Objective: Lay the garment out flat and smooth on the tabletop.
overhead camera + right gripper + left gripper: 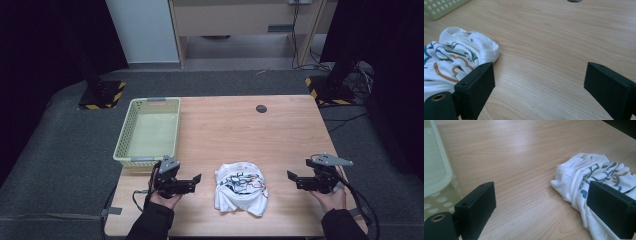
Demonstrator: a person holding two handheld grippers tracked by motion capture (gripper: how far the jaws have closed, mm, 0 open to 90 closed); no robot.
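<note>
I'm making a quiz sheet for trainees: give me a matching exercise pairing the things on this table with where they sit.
Things:
1. basket
2. crumpled white T-shirt
3. left tongs
4. dark round hole

Places:
A. near edge of the table, middle
B. far side of the table, right of centre
C. left edge of the table
D. just left of the shirt, open, apart from it

Pairs: 1-C, 2-A, 3-D, 4-B

Both forearms enter from the near edge, each hand gripping a tool held roughly level and low: left tool (196, 181) and right tool (292, 178) point inward toward each other, jaws of both spread wide with nothing between them.
</note>
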